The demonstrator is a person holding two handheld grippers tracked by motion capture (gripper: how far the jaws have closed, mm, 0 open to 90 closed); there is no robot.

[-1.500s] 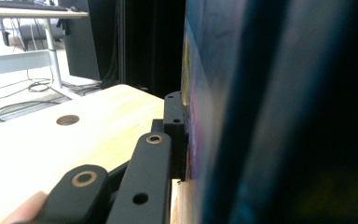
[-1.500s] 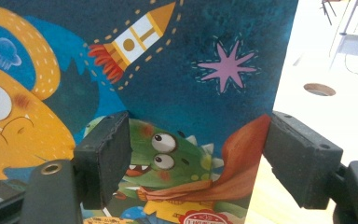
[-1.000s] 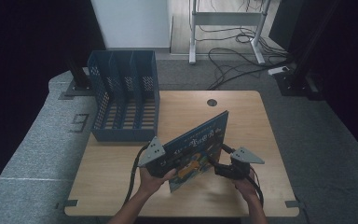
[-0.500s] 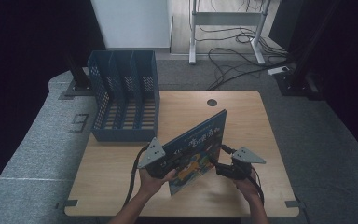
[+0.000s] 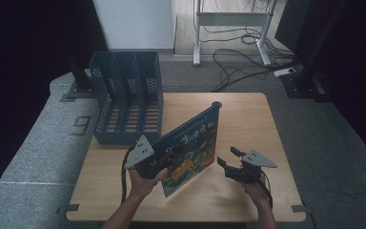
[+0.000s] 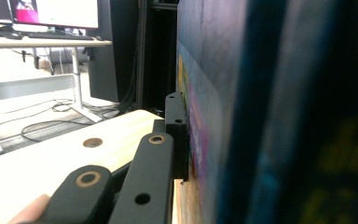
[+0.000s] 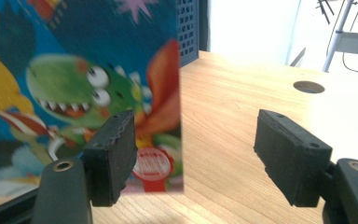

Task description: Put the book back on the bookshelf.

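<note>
Seemingly midway: left claw [image 5: 164, 164] clamps the colourful dinosaur picture book [image 5: 190, 148] upright; right claw [image 5: 225, 160], jaws apart, waits beside it; blue slotted file rack [image 5: 126, 102] beyond sits unfilled.

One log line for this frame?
left gripper: shut on book | right gripper: open beside book | book: upright on table

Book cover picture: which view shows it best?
The right gripper view: the book faces it, green dinosaur clear. The high view shows the whole cover small and tilted; the left gripper view sees it edge-on against that gripper's jaws.
</note>
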